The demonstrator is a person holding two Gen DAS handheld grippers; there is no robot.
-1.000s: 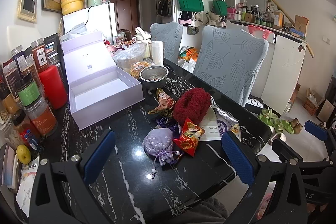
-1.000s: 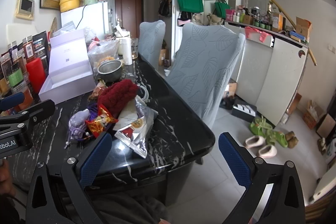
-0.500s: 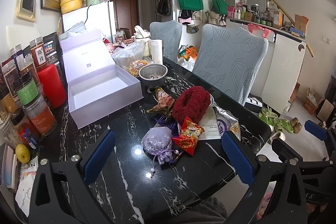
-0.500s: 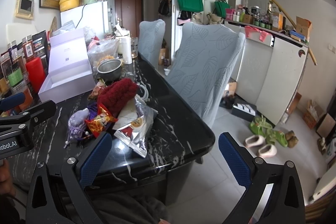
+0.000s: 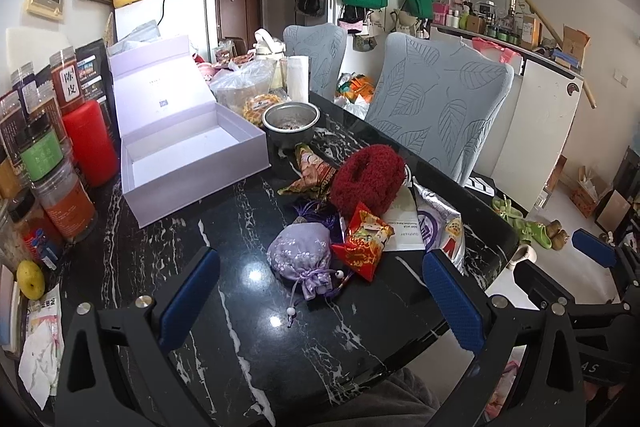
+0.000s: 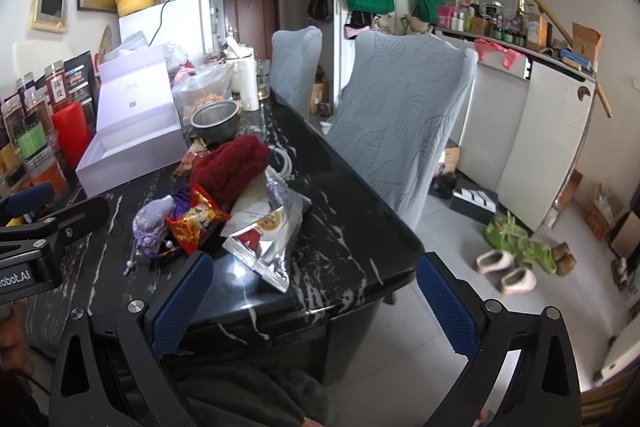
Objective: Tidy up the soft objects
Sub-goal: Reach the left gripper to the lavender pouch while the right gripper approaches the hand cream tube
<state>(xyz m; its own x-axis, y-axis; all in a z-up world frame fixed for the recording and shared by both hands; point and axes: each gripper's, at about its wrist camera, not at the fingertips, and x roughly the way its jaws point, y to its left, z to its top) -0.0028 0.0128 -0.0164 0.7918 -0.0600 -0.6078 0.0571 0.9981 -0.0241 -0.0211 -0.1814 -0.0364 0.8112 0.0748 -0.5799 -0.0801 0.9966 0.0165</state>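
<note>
We see left gripper [image 5: 320, 301] jaws spread wide, empty, hovering above black marble table [image 5: 132, 251]. Lavender drawstring pouch [image 5: 301, 255] lies just ahead between pads, touching red snack packet [image 5: 362, 239]. Right gripper [image 6: 314, 301] jaws likewise spread, holding nothing, over table's near edge. Beyond: dark red fuzzy item [image 5: 367, 179] atop pile, silver foil bag [image 6: 269, 227] beside it. Open white box [image 5: 192, 157] stands apart, left of pile.

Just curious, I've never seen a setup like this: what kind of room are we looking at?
Most likely a lived-in home dining area: a dark marble table with covered chairs, a fridge behind, and slippers on the floor.
</note>
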